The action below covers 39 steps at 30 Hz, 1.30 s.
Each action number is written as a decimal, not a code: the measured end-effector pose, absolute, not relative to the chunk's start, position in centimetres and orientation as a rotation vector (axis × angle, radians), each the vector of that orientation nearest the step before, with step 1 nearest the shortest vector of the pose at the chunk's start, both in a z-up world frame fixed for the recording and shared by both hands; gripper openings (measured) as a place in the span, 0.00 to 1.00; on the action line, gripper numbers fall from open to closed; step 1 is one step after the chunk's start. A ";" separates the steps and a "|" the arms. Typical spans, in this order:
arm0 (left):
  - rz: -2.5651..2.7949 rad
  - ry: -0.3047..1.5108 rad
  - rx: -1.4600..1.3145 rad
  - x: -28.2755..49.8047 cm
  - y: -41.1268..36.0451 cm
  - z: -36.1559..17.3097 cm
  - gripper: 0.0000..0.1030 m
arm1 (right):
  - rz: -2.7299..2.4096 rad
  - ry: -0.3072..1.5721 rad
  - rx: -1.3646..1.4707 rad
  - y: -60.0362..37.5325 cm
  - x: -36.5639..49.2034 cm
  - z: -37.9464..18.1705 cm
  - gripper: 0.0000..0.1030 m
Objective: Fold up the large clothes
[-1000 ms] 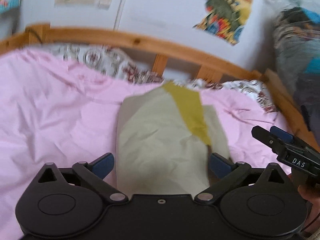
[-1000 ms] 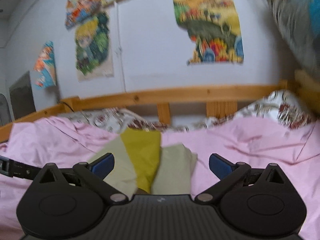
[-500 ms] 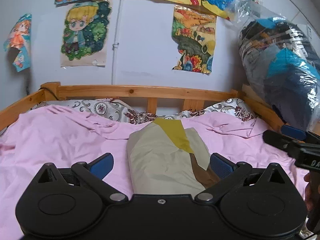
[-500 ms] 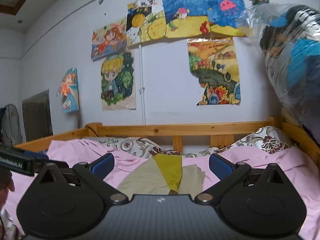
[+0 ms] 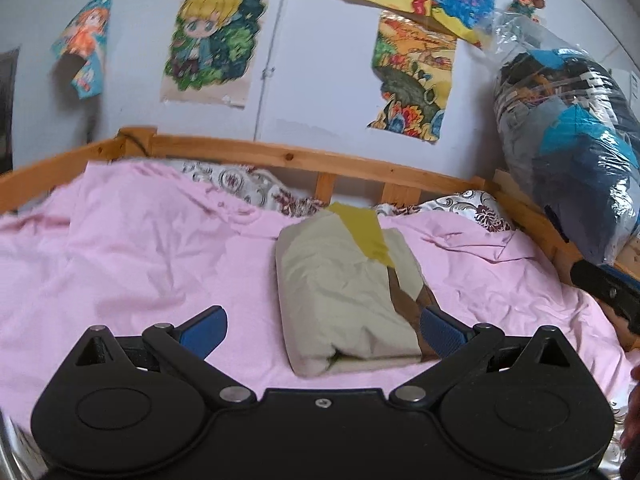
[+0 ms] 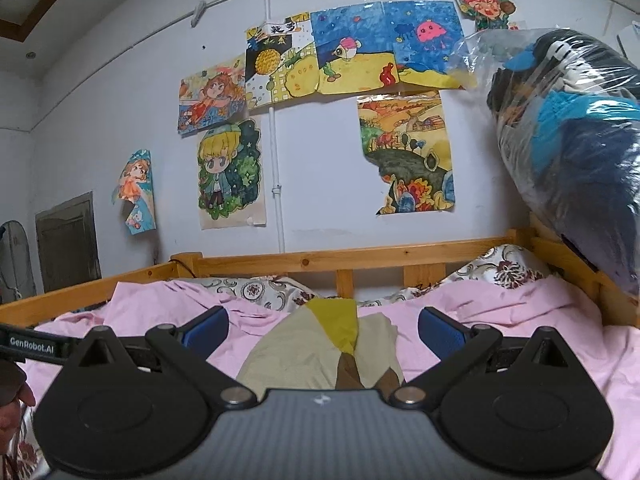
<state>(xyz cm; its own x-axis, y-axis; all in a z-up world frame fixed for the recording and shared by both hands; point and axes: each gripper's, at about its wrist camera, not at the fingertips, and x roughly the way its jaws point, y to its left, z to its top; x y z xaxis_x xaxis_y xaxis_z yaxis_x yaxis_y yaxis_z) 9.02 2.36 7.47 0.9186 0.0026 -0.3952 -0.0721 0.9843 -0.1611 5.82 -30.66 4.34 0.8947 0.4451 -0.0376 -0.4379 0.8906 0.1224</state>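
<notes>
A folded beige garment (image 5: 340,292) with a mustard-yellow strip and a brown patch lies as a neat rectangle on the pink sheet (image 5: 132,264). My left gripper (image 5: 322,330) hovers over the garment's near end, open, with nothing between its blue pads. In the right wrist view the same garment (image 6: 308,352) lies just ahead, and my right gripper (image 6: 323,330) is open and empty above it. The other gripper's black body shows at each view's edge (image 5: 608,288) (image 6: 32,346).
A wooden bed rail (image 5: 320,162) runs along the back, and a patterned pillow (image 6: 496,268) lies behind the sheet. A large clear plastic bag of clothes (image 5: 568,136) rests on the right rail. Children's drawings (image 6: 352,60) cover the wall. A hand (image 6: 16,400) shows at lower left.
Both grippers have drawn back and tilted up from the folded garment, so more of the wall and bed comes into view. The garment stays in place.
</notes>
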 end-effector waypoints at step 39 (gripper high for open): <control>0.121 0.425 -0.112 7.0 0.1 2.1 0.99 | 0.390 0.161 0.088 -31.5 4.8 -1.7 1.00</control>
